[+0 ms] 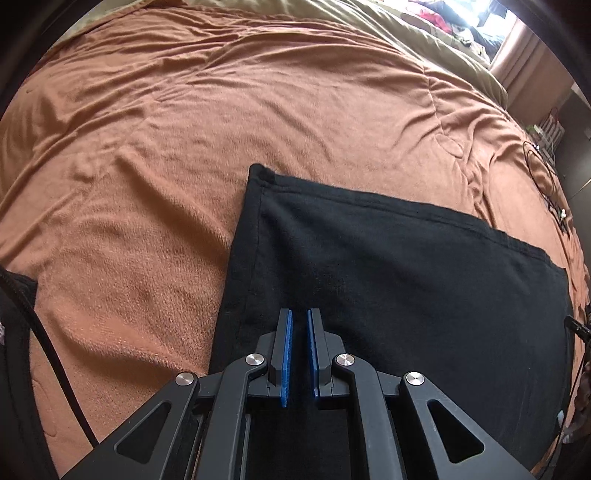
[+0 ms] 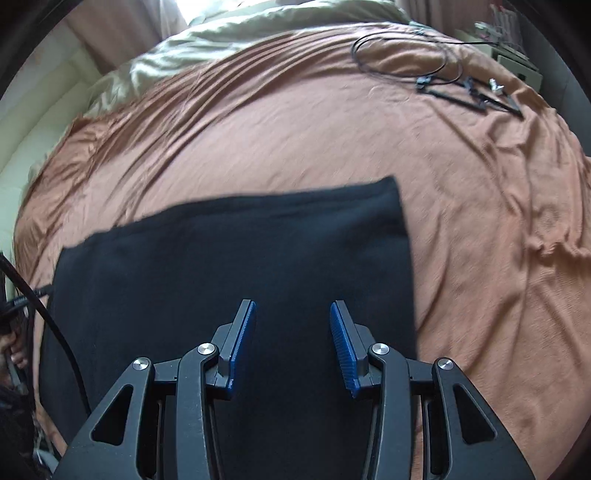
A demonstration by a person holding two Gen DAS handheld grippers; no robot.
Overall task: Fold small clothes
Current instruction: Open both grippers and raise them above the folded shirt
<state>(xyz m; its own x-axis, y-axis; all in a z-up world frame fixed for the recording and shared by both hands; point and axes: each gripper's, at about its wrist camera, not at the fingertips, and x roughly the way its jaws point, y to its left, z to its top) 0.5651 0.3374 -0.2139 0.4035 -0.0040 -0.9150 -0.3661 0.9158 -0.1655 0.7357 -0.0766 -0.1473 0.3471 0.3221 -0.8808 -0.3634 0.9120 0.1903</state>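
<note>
A black garment (image 1: 388, 258) lies folded flat as a neat rectangle on the brown blanket (image 1: 147, 166). My left gripper (image 1: 300, 314) hovers over its near left part, the blue pads nearly together with only a sliver between them and no cloth pinched. In the right wrist view the same black garment (image 2: 240, 251) fills the lower middle, slightly blurred. My right gripper (image 2: 293, 306) stands open above its near right part, with nothing between the fingers.
The brown blanket (image 2: 480, 221) covers the bed on all sides of the garment. Thin black cables and small clips (image 2: 436, 74) lie at the far right. An olive duvet (image 1: 406, 33) is bunched at the head. A thick black cable (image 2: 55, 325) hangs at the left edge.
</note>
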